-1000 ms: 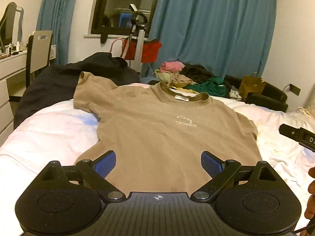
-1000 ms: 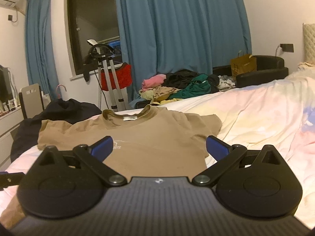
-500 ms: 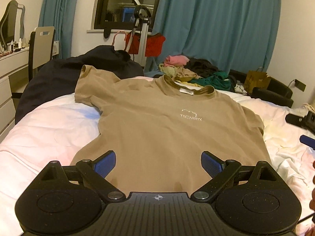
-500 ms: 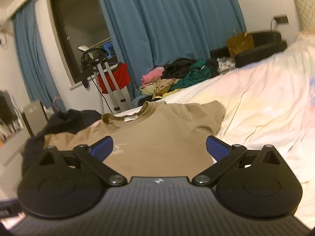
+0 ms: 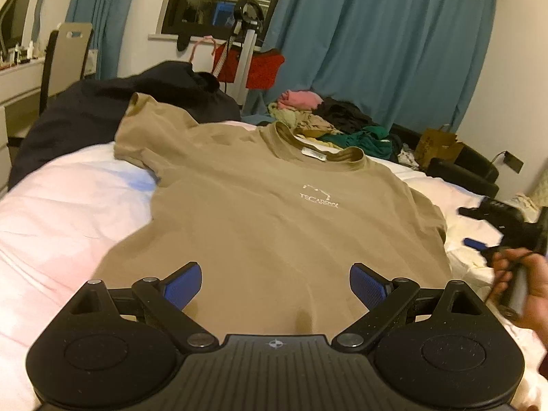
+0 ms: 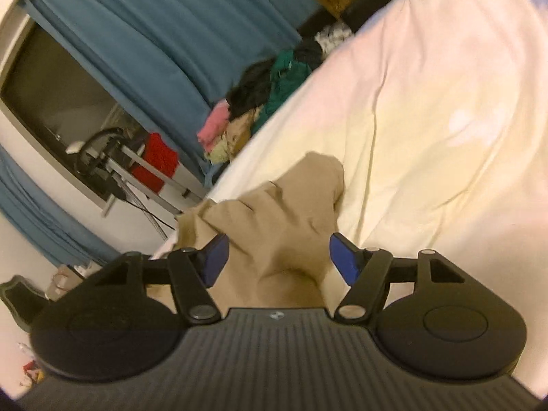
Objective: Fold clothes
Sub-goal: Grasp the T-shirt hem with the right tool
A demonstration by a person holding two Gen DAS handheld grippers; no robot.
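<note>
A tan t-shirt (image 5: 260, 226) lies face up and spread flat on the bed (image 5: 61, 212), collar (image 5: 318, 150) toward the far edge with a white label inside it, a small pale logo on the chest, and one short sleeve reaching left toward a dark heap of cloth (image 5: 113, 106). Its knit looks soft and matte, with shallow creases near the hem; the sheet under it is pale, smooth cotton with loose wrinkles. The left gripper (image 5: 274, 286) hangs over the hem, its black arms spread and its flat blue pads (image 5: 181, 284) wide apart, touching nothing. Behind the bed stand a chair (image 5: 65, 58), a metal stand with a red bag (image 5: 253, 68), heavy blue curtains (image 5: 376, 44) in long folds and a mixed pile of clothes (image 5: 328, 123). At the right, a hand (image 5: 524, 284) holds the right gripper (image 6: 275, 257) beside the shirt's other sleeve (image 6: 294, 198). In its own view, rolled to one side, that sleeve rises in a crumpled peak between the blue pads; its jaws have just been closing, yet the pads stand off the cloth on both sides and do not pinch it.
</note>
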